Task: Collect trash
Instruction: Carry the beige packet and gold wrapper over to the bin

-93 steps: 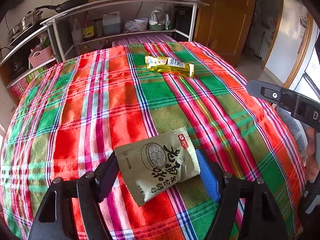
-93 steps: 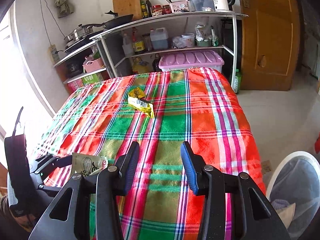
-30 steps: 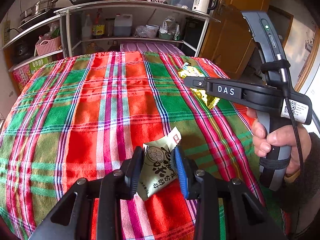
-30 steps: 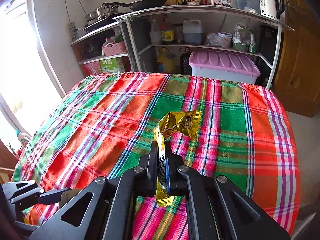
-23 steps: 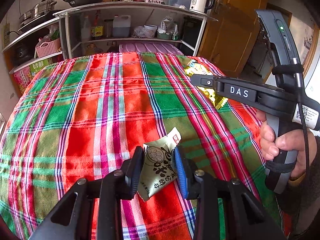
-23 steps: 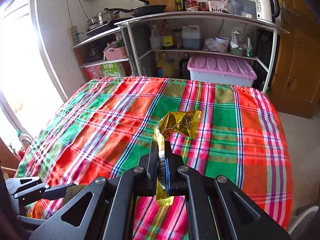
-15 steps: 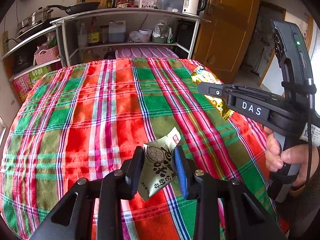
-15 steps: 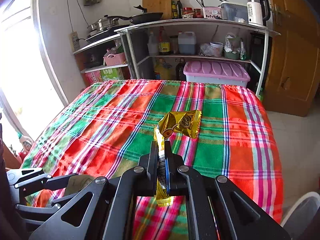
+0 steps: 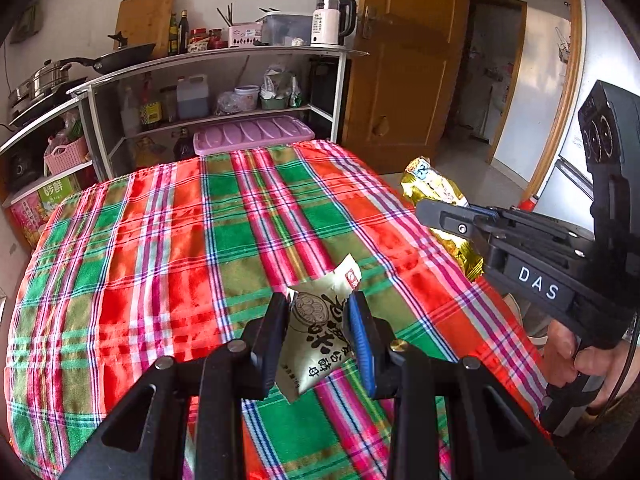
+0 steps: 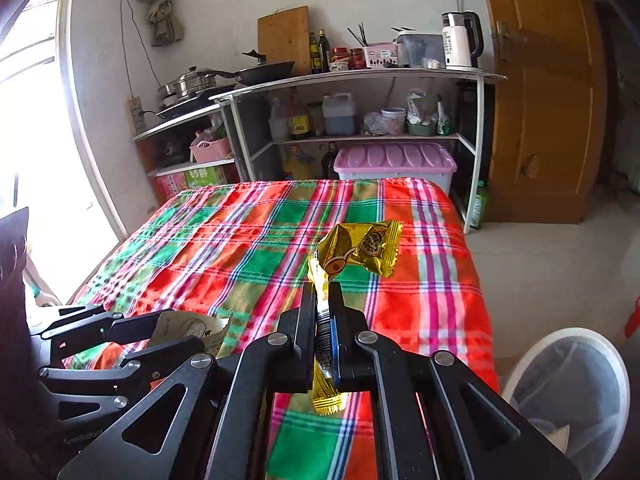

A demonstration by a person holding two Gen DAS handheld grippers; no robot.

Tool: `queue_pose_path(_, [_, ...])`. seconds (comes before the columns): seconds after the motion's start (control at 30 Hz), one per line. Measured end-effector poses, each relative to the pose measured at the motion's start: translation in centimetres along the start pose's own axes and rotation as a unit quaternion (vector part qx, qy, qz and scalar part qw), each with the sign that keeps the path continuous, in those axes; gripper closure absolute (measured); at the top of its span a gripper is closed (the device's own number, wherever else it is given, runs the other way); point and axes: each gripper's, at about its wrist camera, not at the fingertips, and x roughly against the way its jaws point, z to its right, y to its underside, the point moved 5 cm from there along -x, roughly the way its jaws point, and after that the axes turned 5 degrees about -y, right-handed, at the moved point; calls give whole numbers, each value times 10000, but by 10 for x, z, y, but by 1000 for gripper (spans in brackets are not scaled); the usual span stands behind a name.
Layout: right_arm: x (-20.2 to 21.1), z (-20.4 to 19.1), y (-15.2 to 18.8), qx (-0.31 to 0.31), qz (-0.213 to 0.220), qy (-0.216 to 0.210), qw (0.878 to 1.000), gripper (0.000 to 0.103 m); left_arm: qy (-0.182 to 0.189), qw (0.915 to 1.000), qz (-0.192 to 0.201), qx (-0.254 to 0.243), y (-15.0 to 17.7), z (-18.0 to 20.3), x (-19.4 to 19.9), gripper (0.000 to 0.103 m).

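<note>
Only the left wrist view shows the printed face of the pale sachet (image 9: 316, 336), which the left tongs (image 9: 318, 334) pinch between their black and blue pads above the plaid-covered worktop (image 9: 168, 248). At about 3 o'clock in that view the right tongs (image 9: 448, 210) come in side-on, a hand (image 9: 580, 356) wrapped round their grip, with the gold wrapper (image 9: 432, 184) sticking up past them and hanging below, out over the worktop's right edge.

From the right wrist view the left tongs (image 10: 160, 330) lie at 9 o'clock, low over the cloth's near left corner, and of the sachet (image 10: 188, 330) only a crumpled beige corner peeps out. At the centre the right tongs (image 10: 323, 330) are pressed tight on the gold wrapper (image 10: 360, 248), whose twisted head rises toward 12 o'clock while its tail dangles beneath the pads. At 4 o'clock, on the floor beside the worktop, stands a white bin (image 10: 568, 392) lined with a clear bag, which the left view does not catch. Both views share the shelf unit (image 10: 360, 80) with the kettle (image 10: 460, 40) beyond the far edge
</note>
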Motion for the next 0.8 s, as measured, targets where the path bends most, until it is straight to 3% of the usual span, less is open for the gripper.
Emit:
queue_pose_path(0.5, [87,70,32,-544,331,809,9947,97,585,9958,39,-701,-14,100,-5,70])
queue_pose_path(0.8, [133,135,65,-1022,243,1527,9827,97,1108,9880,-154,-1063,-19,174,-28,69])
